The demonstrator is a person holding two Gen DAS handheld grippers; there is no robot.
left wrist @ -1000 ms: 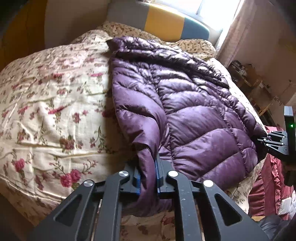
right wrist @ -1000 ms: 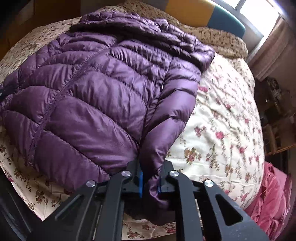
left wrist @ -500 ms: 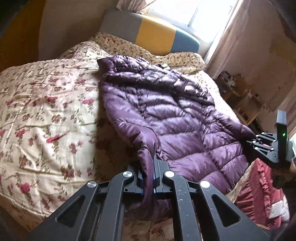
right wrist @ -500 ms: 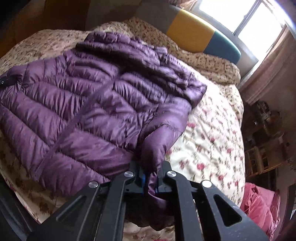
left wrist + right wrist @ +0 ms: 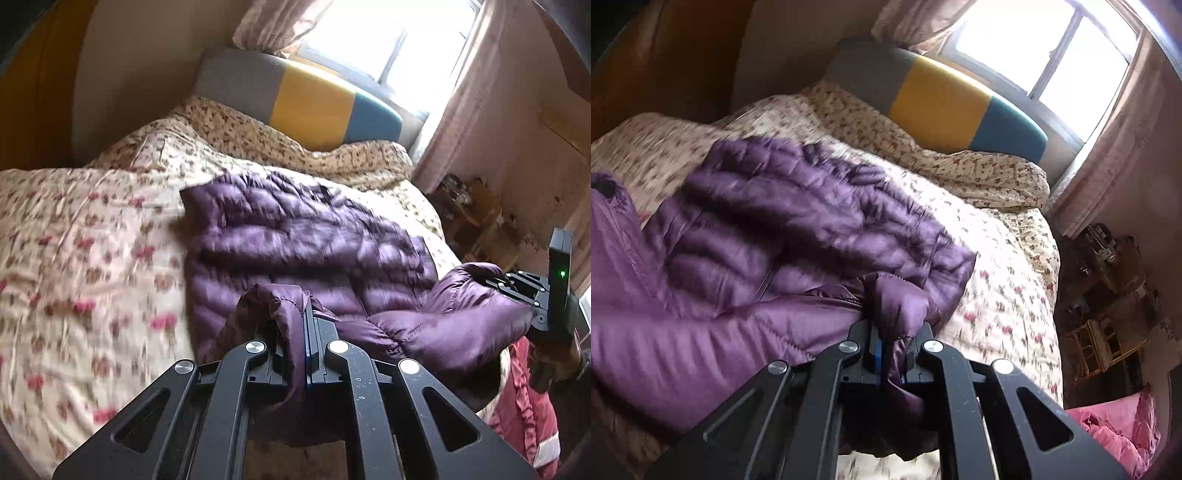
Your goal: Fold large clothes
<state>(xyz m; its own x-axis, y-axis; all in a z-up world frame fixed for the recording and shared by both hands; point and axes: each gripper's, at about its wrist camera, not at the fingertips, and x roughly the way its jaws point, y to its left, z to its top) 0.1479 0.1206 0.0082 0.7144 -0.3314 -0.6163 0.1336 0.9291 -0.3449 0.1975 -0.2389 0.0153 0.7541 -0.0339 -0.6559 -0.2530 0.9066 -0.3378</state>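
The purple puffer jacket (image 5: 303,251) lies on the floral bed (image 5: 74,258), its near end raised off the quilt. The left gripper (image 5: 301,332) has its fingers clamped narrow on one purple cuff or hem corner, and the right gripper (image 5: 894,347) pinches the matching corner on the other side. The shiny shell looks slippery, so a thin bite of fabric could probably slide out of either pinch if the lift is quick. If the two corners travel unevenly, the fold would likely land skewed, and trapped air in the padding may make it spring open. The left wrist view shows the right gripper (image 5: 532,295) at its far right edge with a hand under it, gripping the jacket. The right wrist view shows the zip line down the front and the pink bedding (image 5: 1115,432) beside the bed.
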